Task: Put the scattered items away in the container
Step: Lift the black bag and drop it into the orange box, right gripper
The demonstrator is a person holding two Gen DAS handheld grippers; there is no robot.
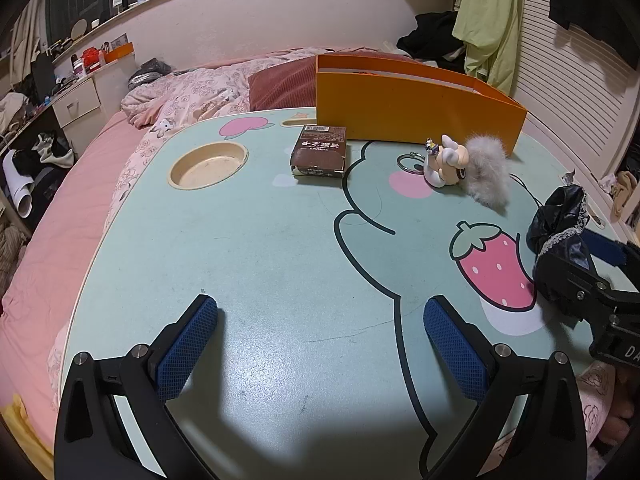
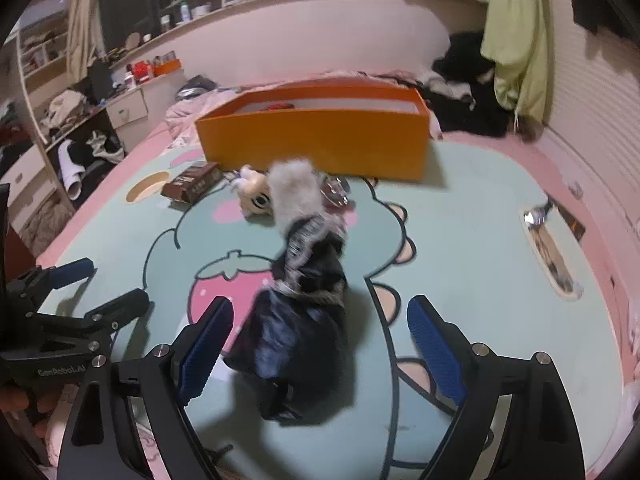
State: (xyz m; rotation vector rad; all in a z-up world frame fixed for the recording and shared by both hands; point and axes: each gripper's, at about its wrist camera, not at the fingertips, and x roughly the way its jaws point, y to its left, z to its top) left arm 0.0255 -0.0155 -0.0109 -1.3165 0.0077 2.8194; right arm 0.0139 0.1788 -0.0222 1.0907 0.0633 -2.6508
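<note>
Left gripper: jaws spread, empty.
Right gripper: jaws spread around black lace-trimmed cloth.
Orange box: upright on table.

White lettering reading "GenRobot.AI" runs along the black body of the left gripper, seen from the right wrist. The letters "DA" show on the right gripper, while print on the brown box stays illegible.

We see a matt printed tabletop, faintly scuffed. The orange box looks like smooth matt card. At its five o'clock, a glossy plastic figurine trails grey fluff. The black cloth shines like satin, edged with lace. Gripper pads are knurled blue rubber.
</note>
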